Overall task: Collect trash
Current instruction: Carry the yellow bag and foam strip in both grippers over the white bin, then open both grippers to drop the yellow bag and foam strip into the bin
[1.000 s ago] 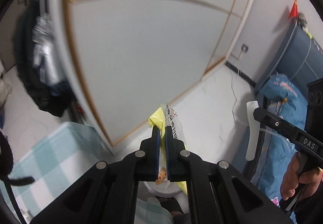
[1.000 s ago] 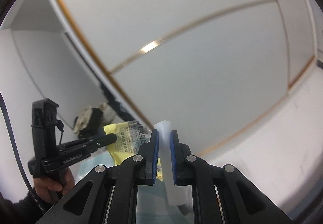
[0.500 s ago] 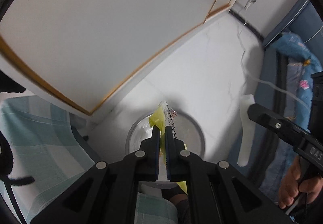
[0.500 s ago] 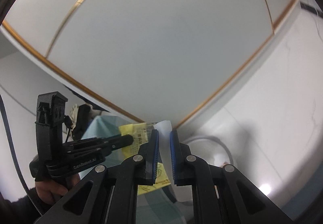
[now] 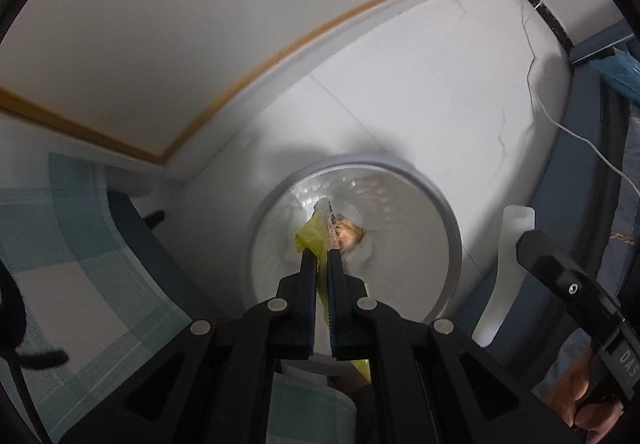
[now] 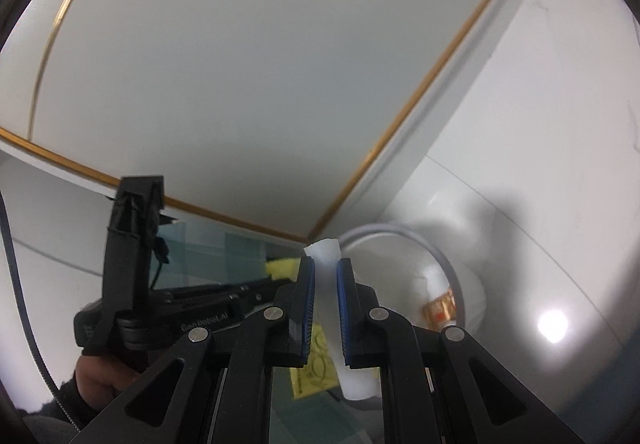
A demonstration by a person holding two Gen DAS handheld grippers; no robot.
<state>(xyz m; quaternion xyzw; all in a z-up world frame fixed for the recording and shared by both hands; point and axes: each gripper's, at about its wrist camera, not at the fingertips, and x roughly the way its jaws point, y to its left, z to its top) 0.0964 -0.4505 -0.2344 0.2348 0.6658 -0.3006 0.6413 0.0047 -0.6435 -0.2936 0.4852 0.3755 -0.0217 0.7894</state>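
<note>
A: Left tongs (image 5: 319,258) are pinching a yellow wrapper (image 5: 310,240), jaws all but closed on it, pointing down right over the bin. Right tongs (image 6: 325,272) are clamping a white plastic tube (image 6: 326,284), jaws only a narrow gap apart with the tube filling it.

B: Where's everything sitting, big stuff first?

A: White wall panels with gold trim (image 6: 400,131) are filling the background. White tiled floor (image 5: 440,83) below. Checked teal cloth (image 5: 60,244) is lying over the surface at left. Round bin (image 5: 450,228) with a clear liner is standing on the floor between that and a blue bed (image 5: 592,147).

B: Anything in the bin already?

A: Yes, an orange-brown packet (image 6: 440,306) is lying at the bottom. So part of the collecting looks done.

B: And the two held items?

A: Wrapper tip is hanging inside the rim line, directly above the opening. The tube is near the rim, not clearly over the opening from either view.

B: What's left?

A: Both drops, I'd judge. Neither piece is released yet. Can't tell whether more trash is waiting on the surface.
</note>
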